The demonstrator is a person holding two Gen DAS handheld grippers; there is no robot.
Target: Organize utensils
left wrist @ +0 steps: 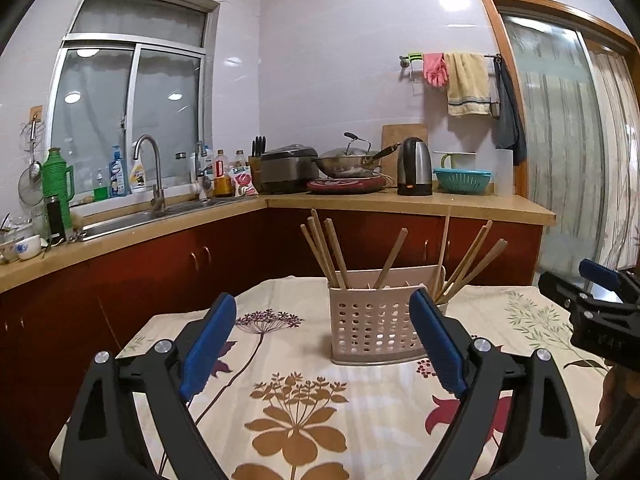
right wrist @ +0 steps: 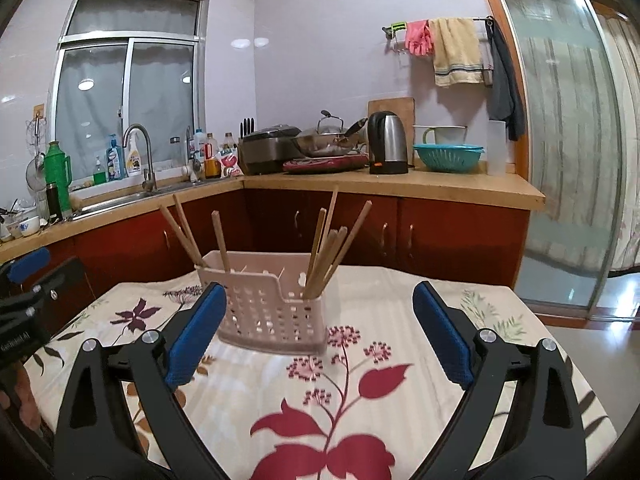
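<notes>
A pale pink perforated utensil holder (left wrist: 372, 320) (right wrist: 268, 308) stands on the floral tablecloth (left wrist: 304, 408) (right wrist: 360, 380). Several wooden chopsticks (left wrist: 324, 248) (right wrist: 326, 256) stand in it, some in the left part, more at the right end (left wrist: 468, 268). My left gripper (left wrist: 324, 312) is open and empty, a short way in front of the holder. My right gripper (right wrist: 320, 304) is open and empty, with the holder just past its left finger (right wrist: 196, 332). Each gripper shows at the edge of the other's view (left wrist: 596, 300) (right wrist: 28, 292).
Behind the table runs an L-shaped counter (left wrist: 400, 200) with red cabinets (right wrist: 440, 232), a sink (left wrist: 132, 216), a wok (left wrist: 348, 160), a kettle (left wrist: 414, 166) and a teal colander (left wrist: 462, 180). A glass sliding door (right wrist: 560, 140) is at the right.
</notes>
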